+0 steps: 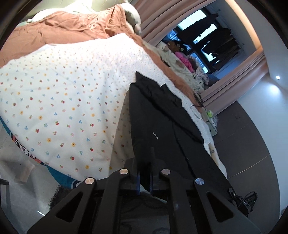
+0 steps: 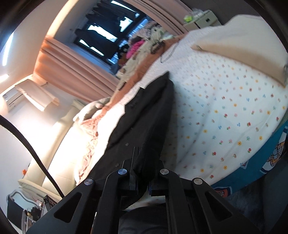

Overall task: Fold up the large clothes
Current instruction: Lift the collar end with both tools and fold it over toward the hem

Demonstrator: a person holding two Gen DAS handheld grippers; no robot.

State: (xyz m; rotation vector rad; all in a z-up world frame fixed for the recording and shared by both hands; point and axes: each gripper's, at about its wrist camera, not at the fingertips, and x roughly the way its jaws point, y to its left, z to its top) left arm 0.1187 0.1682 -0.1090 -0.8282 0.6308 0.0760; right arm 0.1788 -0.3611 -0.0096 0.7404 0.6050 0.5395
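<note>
A large black garment (image 1: 162,122) with a small white label lies stretched out on the flower-print bed sheet (image 1: 63,100). My left gripper (image 1: 144,180) is shut on its near edge, the cloth pinched between the blue pads. The same black garment (image 2: 144,129) shows in the right wrist view, with buttons along it. My right gripper (image 2: 142,181) is shut on another part of its near edge. Both grippers hold the garment at the bed's near side.
A rust-orange blanket (image 1: 72,27) and a pale pillow (image 1: 133,16) lie at the far side of the bed. A beige cushion (image 2: 243,50) lies on the sheet. A heap of clothes (image 1: 185,61) sits by the pink curtains (image 1: 234,77) and dark window.
</note>
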